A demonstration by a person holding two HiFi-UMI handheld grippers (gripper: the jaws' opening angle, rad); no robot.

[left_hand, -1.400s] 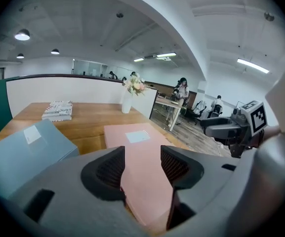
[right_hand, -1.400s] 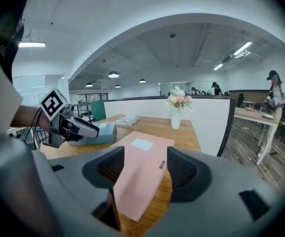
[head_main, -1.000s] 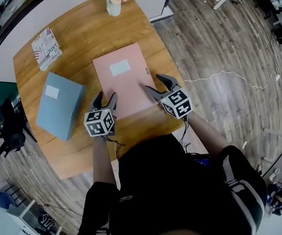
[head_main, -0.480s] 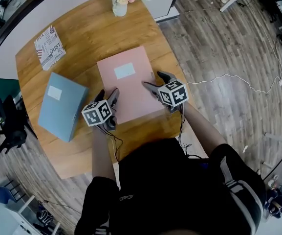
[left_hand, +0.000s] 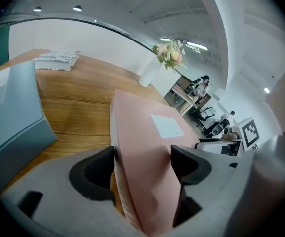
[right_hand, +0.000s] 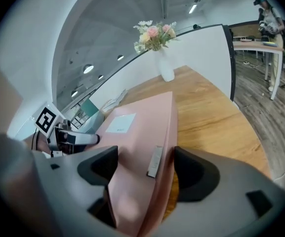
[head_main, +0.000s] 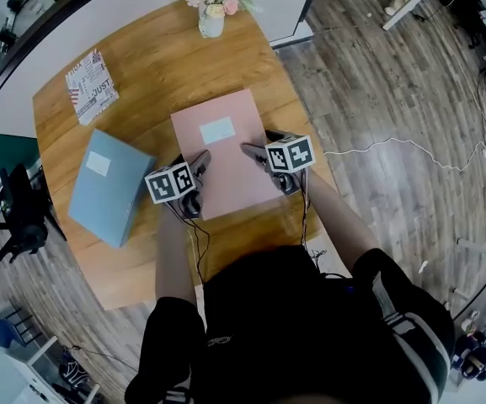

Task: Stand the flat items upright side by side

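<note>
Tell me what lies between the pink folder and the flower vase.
Only bare table, from pink folder to flower vase; the head view shows it.

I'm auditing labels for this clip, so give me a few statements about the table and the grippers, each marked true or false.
The pink file box lies flat on the table. True.
The blue file box already stands upright. False: it lies flat, left of the pink one in the head view.
The flower vase stands on the pink file box. False: it stands at the table's far edge, apart from it.
The left gripper and the right gripper each have an edge of the pink file box between open jaws. True; both pairs of jaws have just been opening.
</note>
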